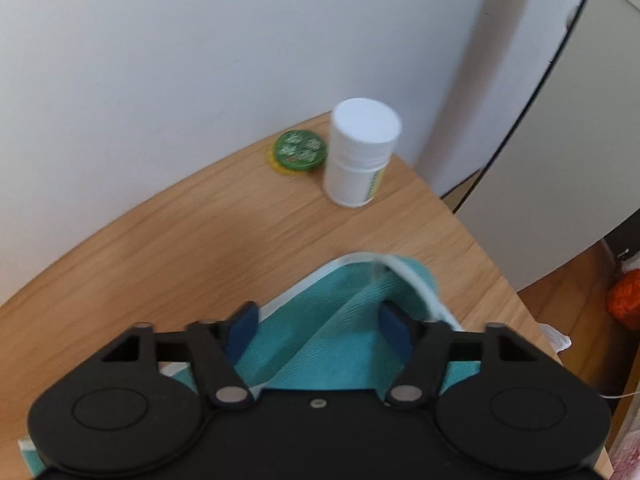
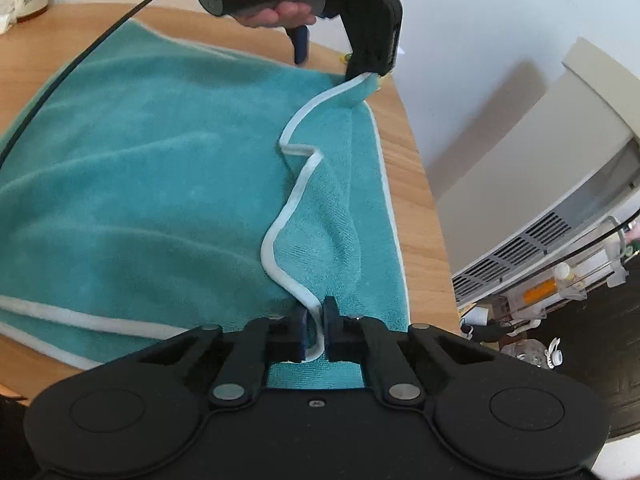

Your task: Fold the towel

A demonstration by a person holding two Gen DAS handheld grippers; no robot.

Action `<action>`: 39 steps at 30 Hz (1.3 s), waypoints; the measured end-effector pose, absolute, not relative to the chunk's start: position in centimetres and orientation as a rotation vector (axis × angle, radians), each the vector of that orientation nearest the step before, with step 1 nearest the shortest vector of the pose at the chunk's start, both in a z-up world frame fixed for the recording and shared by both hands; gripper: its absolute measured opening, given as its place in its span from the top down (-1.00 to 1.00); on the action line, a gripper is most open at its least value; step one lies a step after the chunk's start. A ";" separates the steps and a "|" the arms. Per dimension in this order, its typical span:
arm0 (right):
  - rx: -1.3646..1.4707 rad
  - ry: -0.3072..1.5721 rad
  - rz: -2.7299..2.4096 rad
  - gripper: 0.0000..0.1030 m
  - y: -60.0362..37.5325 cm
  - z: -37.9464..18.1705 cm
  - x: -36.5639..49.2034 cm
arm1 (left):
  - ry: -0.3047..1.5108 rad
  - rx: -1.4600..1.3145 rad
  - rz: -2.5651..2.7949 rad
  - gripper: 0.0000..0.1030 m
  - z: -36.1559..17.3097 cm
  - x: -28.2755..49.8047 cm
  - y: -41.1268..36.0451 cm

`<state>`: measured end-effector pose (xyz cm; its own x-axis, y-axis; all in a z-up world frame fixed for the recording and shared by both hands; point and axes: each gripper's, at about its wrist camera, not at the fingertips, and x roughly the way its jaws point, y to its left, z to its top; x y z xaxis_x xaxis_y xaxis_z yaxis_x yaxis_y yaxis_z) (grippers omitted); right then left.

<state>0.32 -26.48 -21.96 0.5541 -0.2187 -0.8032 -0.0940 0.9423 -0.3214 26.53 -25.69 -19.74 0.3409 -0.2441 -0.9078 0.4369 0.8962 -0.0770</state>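
- Towel (image 2: 160, 184): teal terry cloth with a soft looped pile and a white piped hem, spread over most of a light wooden table (image 2: 416, 216) with a rounded edge; one side is doubled back, its hem running in a wavy line across the layer beneath.
- Right gripper (image 2: 316, 332): black plastic with dark blue pads, its jaws pinched on the white hem at the near end of the turned-over flap.
- Left gripper (image 1: 316, 320): the jaws stand apart in its own view, with a bunched towel corner between the pads; in the right wrist view it is over the far corner, where the hem rises to its tip. Whether it truly clamps the cloth, I cannot tell.
- A hand (image 2: 280, 12) holds that gripper's grey handle.
- Beyond the corner stand a white plastic bottle (image 1: 360, 152) and, just beside it, a round green lid (image 1: 301, 150), both clear of the cloth.
- A black cable (image 2: 80, 56) crosses above the towel's left part.
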 end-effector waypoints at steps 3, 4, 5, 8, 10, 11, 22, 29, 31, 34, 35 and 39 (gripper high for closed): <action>-0.278 0.959 -0.100 0.95 -27.0 -20.8 -0.1 | 1.129 0.200 -0.489 0.76 -19.6 25.9 -26.0; -0.242 0.941 -0.092 0.95 -27.2 -20.0 -0.4 | 1.126 0.202 -0.490 0.79 -19.5 25.9 -26.1; -0.200 0.924 -0.085 0.95 -27.4 -19.3 -0.6 | 1.113 0.193 -0.485 0.86 -19.2 25.7 -25.8; -0.064 0.871 -0.043 0.95 -28.1 -17.0 -1.6 | 1.082 0.162 -0.460 0.90 -17.9 25.2 -24.2; 0.037 0.835 0.023 0.95 -28.2 -14.9 -2.4 | 1.057 0.151 -0.453 0.90 -16.4 24.6 -22.8; 0.082 0.815 0.064 0.95 -28.1 -13.7 -2.8 | 1.039 0.153 -0.450 0.90 -15.5 24.0 -21.8; 0.285 0.752 0.394 0.95 -23.6 -7.4 -3.7 | 0.943 0.110 -0.296 0.90 -5.6 18.4 -7.2; 0.493 0.748 0.208 0.95 -26.9 -11.0 -3.8 | 0.948 0.072 -0.320 0.90 -4.0 20.7 -7.6; 0.512 0.745 0.133 0.95 -27.9 -12.3 -3.9 | 0.939 0.075 -0.366 0.90 -5.1 22.0 -10.6; 0.527 0.757 -0.036 0.95 -30.5 -15.1 -4.0 | 0.953 0.111 -0.423 0.90 -7.5 23.1 -15.3; 0.530 0.759 -0.074 0.95 -31.3 -15.6 -4.3 | 0.952 0.123 -0.440 0.90 -8.0 23.2 -16.3; 0.505 0.789 -0.231 0.95 -34.3 -17.7 -5.3 | 0.994 0.143 -0.539 0.90 -11.3 24.2 -22.4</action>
